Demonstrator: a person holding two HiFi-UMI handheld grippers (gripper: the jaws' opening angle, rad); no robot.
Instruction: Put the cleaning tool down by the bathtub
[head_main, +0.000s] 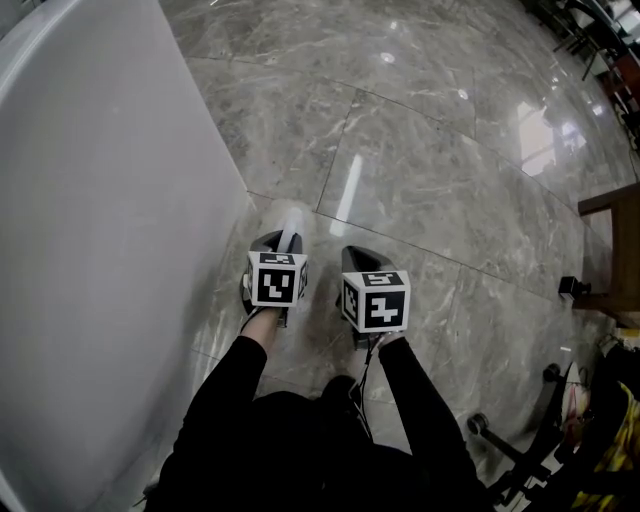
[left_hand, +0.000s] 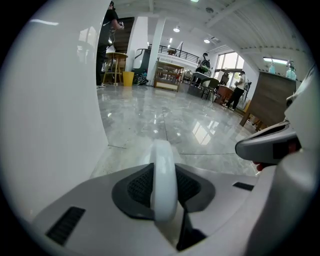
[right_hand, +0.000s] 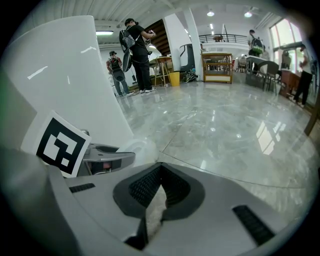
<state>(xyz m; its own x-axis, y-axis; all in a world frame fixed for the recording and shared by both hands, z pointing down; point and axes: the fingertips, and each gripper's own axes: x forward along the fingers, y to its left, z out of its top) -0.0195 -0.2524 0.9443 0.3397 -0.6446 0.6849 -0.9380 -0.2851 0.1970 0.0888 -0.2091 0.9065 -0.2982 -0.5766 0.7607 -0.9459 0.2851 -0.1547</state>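
The left gripper (left_hand: 163, 174) has its jaws clamped on the white cleaning tool (left_hand: 162, 152), whose rounded handle stands upright between the dark ribbed pads (left_hand: 137, 186) and pokes out past them toward the floor. In the head view the same left gripper (head_main: 281, 243) sits just beside the foot of the bathtub (head_main: 110, 250), and the cleaning tool (head_main: 290, 220) reaches forward from it, low over the marble floor (head_main: 430, 180) and close to the tub's white wall; whether its far end touches the tiles cannot be told. The right gripper (right_hand: 157, 172) has its jaws drawn together at the tips with nothing between them, only floor showing through the gap behind. That right gripper (head_main: 358, 258) hovers just beside the left one, on the side away from the tub, both low over the same tile. Near the floor's right edge stands a wooden furniture leg (head_main: 612, 250), well apart from the grippers
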